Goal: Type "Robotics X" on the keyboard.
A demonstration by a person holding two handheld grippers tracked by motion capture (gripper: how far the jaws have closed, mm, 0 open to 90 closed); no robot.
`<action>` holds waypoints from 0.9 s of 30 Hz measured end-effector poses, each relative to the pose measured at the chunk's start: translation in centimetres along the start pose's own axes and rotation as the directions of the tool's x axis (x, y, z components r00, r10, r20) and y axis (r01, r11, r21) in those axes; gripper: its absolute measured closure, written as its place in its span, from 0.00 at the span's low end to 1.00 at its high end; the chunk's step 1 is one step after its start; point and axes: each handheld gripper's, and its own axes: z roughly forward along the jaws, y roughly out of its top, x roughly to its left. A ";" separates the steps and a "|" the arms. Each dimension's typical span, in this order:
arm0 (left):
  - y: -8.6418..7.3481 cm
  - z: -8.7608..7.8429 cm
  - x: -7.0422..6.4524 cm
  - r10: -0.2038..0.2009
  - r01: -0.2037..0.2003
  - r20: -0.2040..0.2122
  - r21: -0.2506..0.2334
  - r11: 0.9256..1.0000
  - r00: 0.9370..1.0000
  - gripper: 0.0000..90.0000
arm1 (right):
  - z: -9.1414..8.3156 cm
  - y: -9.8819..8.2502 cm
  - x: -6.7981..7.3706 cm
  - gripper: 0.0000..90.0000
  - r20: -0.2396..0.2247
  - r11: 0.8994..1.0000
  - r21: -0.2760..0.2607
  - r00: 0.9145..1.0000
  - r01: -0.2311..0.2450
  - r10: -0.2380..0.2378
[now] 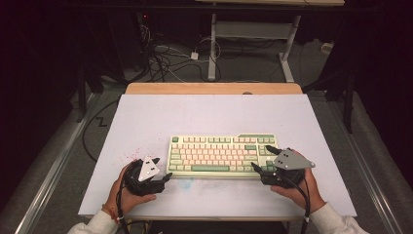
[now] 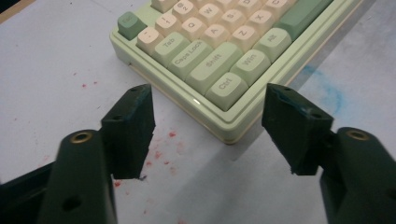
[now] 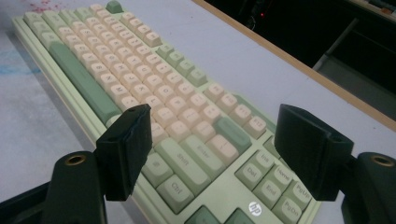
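Observation:
A pale green and cream keyboard [image 1: 221, 153] lies flat near the front of the white table [image 1: 209, 117]. My left gripper [image 1: 162, 168] rests at its near left corner, held in a hand. In the left gripper view the jaws stand open on either side of that corner of the keyboard [image 2: 219, 60], by the Ctrl key, with neither pad touching it. My right gripper [image 1: 260, 157] sits at the keyboard's right end. In the right gripper view its jaws are open above the right-hand keys of the keyboard [image 3: 140, 70], with nothing gripped.
Red specks [image 1: 131, 155] and a faint blue smear [image 1: 185, 184] mark the table around the left gripper. A wooden strip [image 1: 214, 88] edges the far side. Beyond it, cables [image 1: 160, 58] lie on the floor beside white desk legs [image 1: 213, 44].

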 end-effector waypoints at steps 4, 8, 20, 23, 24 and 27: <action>0.4 -0.1 0.0 -0.018 0.018 0.027 0.014 1.000 0.999 0.56 | -0.6 -0.7 0.3 0.31 0.001 1.000 -0.002 1.000 -0.010 0.010; 1.1 0.0 0.2 -0.003 0.001 0.080 0.024 1.000 0.997 0.83 | -1.0 -1.4 0.8 0.31 -0.010 1.000 0.018 1.000 -0.012 0.013; 5.2 1.5 -0.3 0.068 -0.074 0.122 0.045 0.996 0.990 0.98 | -1.5 -2.3 0.9 0.32 -0.009 0.999 0.052 1.000 -0.004 0.005; 6.3 2.3 -0.5 0.071 -0.078 0.138 0.046 0.996 0.988 0.98 | -1.4 -2.3 0.9 0.32 -0.011 0.999 0.051 1.000 -0.005 0.005; 6.6 2.6 -0.6 0.074 -0.081 0.137 0.047 0.996 0.988 0.98 | -1.4 -2.3 0.9 0.31 -0.012 0.999 0.054 1.000 -0.002 0.003; 7.6 3.4 -0.8 0.076 -0.085 0.146 0.051 0.995 0.986 0.98 | -1.4 -2.3 0.9 0.31 -0.014 0.999 0.052 1.000 -0.002 0.002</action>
